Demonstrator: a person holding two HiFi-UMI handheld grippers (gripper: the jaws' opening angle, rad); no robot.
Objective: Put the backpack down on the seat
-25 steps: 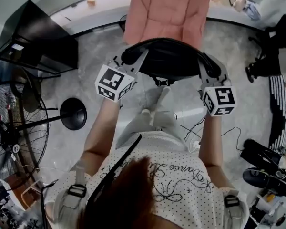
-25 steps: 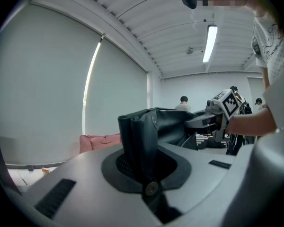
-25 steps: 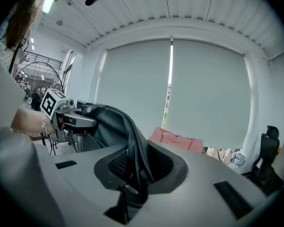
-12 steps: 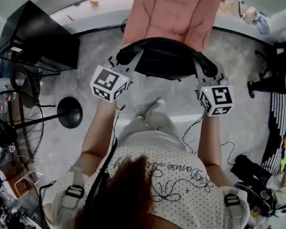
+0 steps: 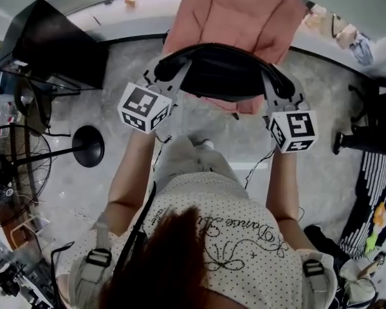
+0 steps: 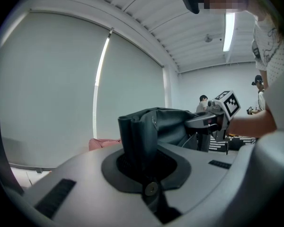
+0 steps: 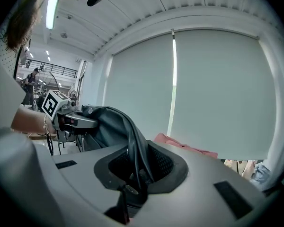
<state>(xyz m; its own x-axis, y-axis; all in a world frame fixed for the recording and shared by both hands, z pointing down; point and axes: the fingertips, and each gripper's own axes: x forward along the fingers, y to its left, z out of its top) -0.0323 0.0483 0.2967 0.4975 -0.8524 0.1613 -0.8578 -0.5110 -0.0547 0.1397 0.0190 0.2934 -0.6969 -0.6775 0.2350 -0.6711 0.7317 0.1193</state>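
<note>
By one pink seat [image 5: 235,11], two grippers [image 5: 172,68] [image 5: 276,82] clamp one backpack [image 5: 225,73].

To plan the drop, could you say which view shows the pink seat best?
The head view: the pink seat spreads wide beyond the backpack. The left gripper view shows only a pink sliver, the right gripper view a low edge.

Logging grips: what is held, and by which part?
The black fabric backpack: left gripper pinches a fold at its left end, right gripper its right end.
</note>
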